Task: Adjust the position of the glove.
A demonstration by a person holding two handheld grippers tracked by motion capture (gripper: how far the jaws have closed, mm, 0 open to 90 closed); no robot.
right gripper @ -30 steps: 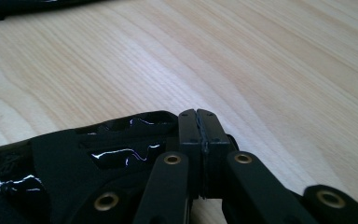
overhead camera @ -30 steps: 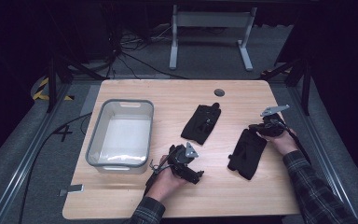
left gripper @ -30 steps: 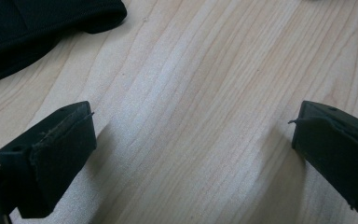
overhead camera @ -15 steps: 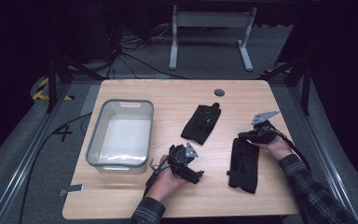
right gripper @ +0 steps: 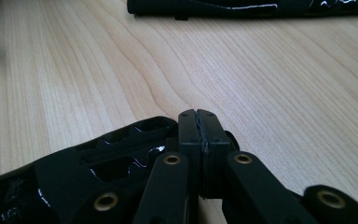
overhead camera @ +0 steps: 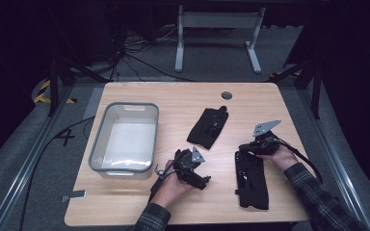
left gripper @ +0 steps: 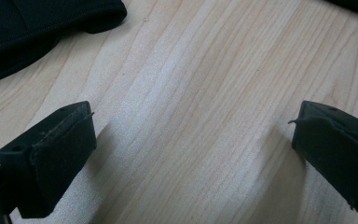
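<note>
Here the near glove (overhead camera: 251, 177), lying by the table's (overhead camera: 173, 98) front edge, is pinched at its top end by the clenched right gripper (overhead camera: 244, 148), probably to be dragged, while the left gripper (overhead camera: 203, 179) is kept released.

Dark plaid sleeves; black grippers, grey three-cornered top plates, brass rivets on jaws, trailing black cable

A clear plastic bin (overhead camera: 125, 139) sits on the left half of the light wooden counter (overhead camera: 173, 101), which has a round grommet hole (overhead camera: 227, 95) near its far edge, with a white desk frame (overhead camera: 217, 29) on the floor beyond.
</note>
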